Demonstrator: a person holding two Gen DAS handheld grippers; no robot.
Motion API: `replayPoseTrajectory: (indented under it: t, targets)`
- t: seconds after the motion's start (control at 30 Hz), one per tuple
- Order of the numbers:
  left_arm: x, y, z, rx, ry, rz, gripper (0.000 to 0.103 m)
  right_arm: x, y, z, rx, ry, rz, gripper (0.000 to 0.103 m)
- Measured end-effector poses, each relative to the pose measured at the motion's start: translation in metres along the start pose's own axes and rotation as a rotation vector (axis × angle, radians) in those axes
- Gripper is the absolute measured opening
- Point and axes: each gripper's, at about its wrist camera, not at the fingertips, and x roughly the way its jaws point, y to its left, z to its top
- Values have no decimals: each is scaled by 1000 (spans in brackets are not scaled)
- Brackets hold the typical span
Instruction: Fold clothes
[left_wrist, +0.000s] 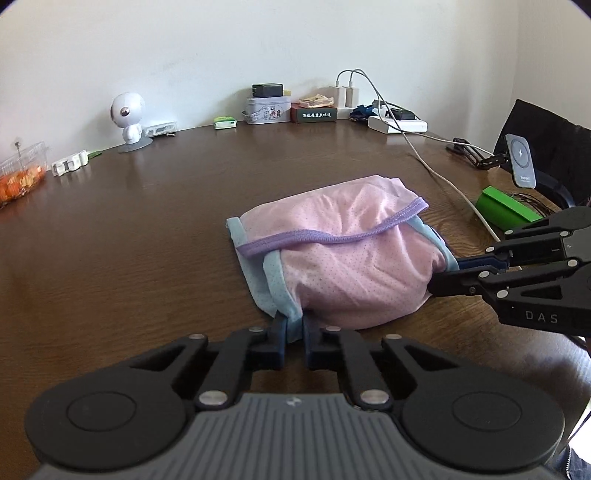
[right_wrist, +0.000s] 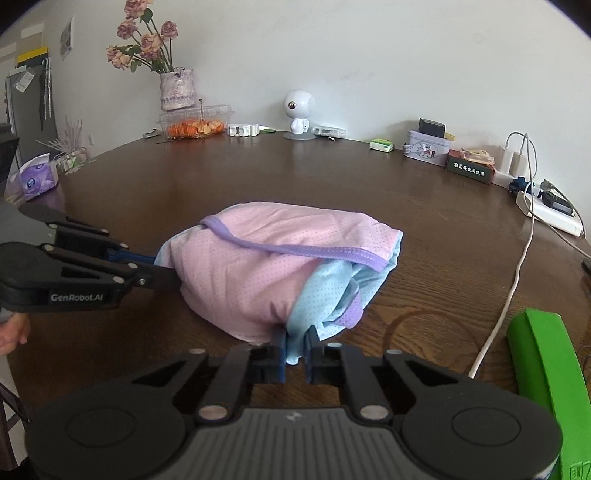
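Observation:
A pink garment (left_wrist: 347, 254) with light blue panels and a purple trim band lies bunched and partly folded on the brown wooden table (left_wrist: 129, 229). It also shows in the right wrist view (right_wrist: 258, 266). My left gripper (left_wrist: 293, 328) is shut on the garment's light blue edge at its near side. My right gripper (right_wrist: 297, 343) is shut on another light blue edge of the same garment. The right gripper shows from the side in the left wrist view (left_wrist: 443, 275), the left gripper in the right wrist view (right_wrist: 162, 269).
A white charging cable (left_wrist: 443, 184) runs across the table right of the garment, next to a green box (left_wrist: 502, 208) and a phone stand (left_wrist: 521, 158). Along the far edge stand a white toy robot (left_wrist: 127, 120), tins, chargers and a plastic food box (left_wrist: 22, 173).

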Motion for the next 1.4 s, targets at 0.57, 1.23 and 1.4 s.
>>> replayPoseTrajectory:
  t: [0.57,1.23,1.4]
  targets:
    - [158,32,123,-93,-35,46,9,110,-125,108,168,75,-115,6]
    - [266,78,213,-242,-39,110,8,213,-188,184,167,25,-201,6]
    - [281,81,224,-252,-41,119,8,228,-196,192,158,-2,-216,9]
